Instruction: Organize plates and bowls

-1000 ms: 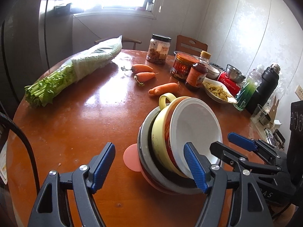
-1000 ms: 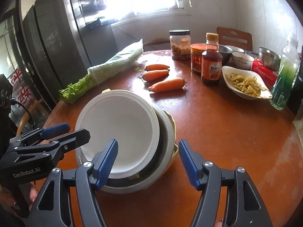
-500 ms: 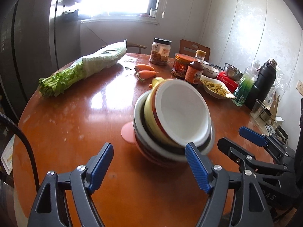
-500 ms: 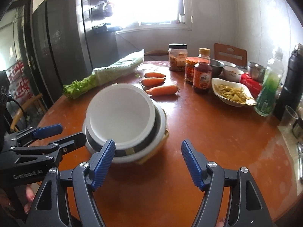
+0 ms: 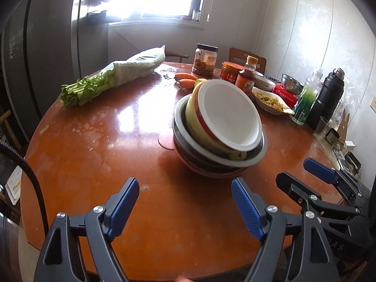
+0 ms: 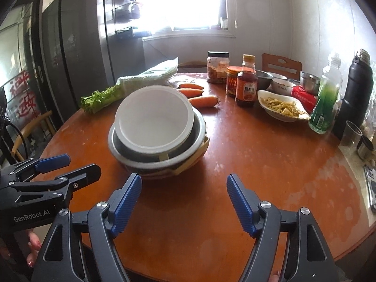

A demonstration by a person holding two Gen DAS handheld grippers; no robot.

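Both grippers are hovering low over the near edge of the round table [image 5: 94,141], pointing forward and level, side by side. Left gripper [image 5: 185,206] has its jaws spread wide with nothing between them, same deal with the right gripper [image 6: 184,199]. The stack of bowls [image 6: 157,131] sits mid-table just ahead of both, clear of the fingertips, tilted a bit, white bowl [image 5: 231,117] nested on top. Carrots [image 6: 202,101] lie right behind the stack
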